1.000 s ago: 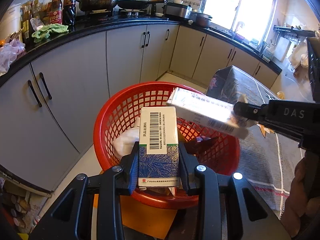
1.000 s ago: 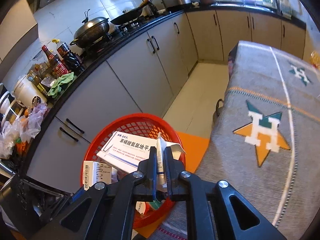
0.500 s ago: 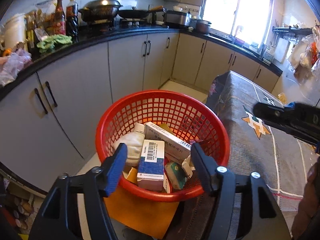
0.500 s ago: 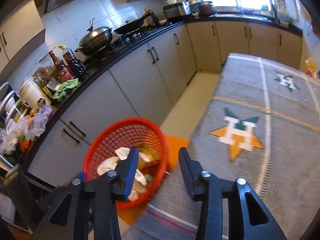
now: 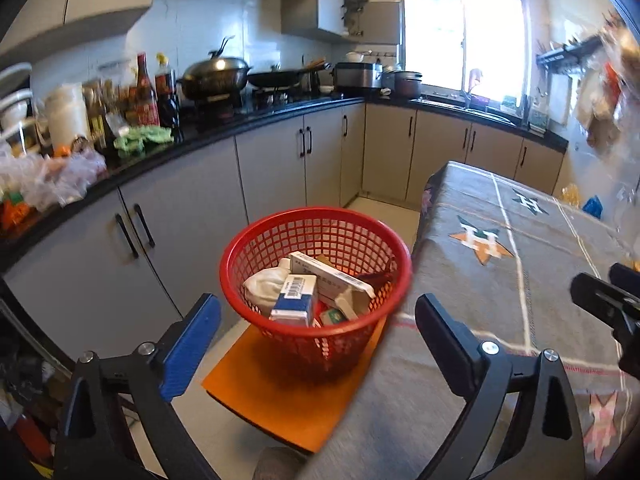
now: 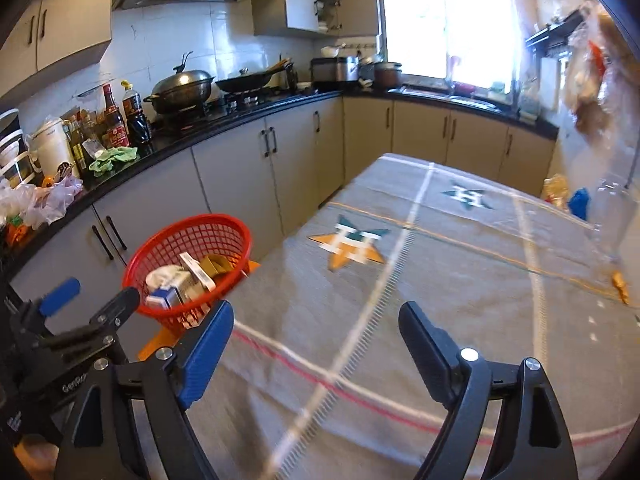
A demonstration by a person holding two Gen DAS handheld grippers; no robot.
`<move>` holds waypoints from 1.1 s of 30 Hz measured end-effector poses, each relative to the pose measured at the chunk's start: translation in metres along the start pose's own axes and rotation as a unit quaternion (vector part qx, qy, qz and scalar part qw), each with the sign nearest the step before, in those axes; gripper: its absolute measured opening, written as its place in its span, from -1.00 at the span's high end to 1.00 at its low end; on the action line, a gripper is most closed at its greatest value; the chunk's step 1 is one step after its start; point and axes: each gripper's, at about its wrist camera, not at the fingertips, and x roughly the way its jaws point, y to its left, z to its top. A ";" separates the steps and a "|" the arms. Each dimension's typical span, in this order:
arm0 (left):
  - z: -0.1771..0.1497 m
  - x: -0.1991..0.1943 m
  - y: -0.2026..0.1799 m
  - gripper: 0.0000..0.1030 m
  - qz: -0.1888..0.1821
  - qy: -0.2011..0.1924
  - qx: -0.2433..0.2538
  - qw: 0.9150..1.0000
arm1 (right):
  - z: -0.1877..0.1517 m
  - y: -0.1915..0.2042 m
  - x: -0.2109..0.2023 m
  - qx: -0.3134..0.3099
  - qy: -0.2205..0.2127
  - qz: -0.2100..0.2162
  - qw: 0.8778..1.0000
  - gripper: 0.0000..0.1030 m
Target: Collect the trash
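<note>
Both the left gripper [image 5: 316, 320] and right gripper [image 6: 316, 328] are opening, fingers spread on nothing. The boxes [image 5: 296, 300] lie in the red basket [image 5: 240, 240] beside the table's [image 6: 440, 280] edge. They look light, stiff cardboard, best pinched across flat sides.

Kitchen lit by daylight through a bright window [image 5: 460, 40]. Grey cabinets [image 5: 276, 164] are set under a black L-shaped countertop [image 5: 256, 114]. White tiled wall [image 6: 160, 48] is seen behind the stove. Table is covered by a grey star-patterned cloth [image 6: 440, 280]. Floor [image 5: 376, 208] is pale.

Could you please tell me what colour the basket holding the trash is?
Red basket; left wrist view shows it best.
</note>
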 end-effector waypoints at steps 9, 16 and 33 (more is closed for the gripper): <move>-0.029 -0.048 -0.041 -0.94 0.003 -0.014 0.051 0.999 | -0.051 -0.026 -0.075 -0.004 -0.029 -0.056 0.998 -0.88; -0.052 -0.071 -0.051 -0.95 -0.011 -0.019 0.077 0.997 | -0.092 -0.033 -0.114 -0.005 -0.031 -0.091 0.995 -0.93; -0.063 -0.080 -0.053 -0.95 0.029 -0.034 0.093 0.995 | -0.113 -0.046 -0.128 0.005 -0.036 -0.149 0.988 -0.95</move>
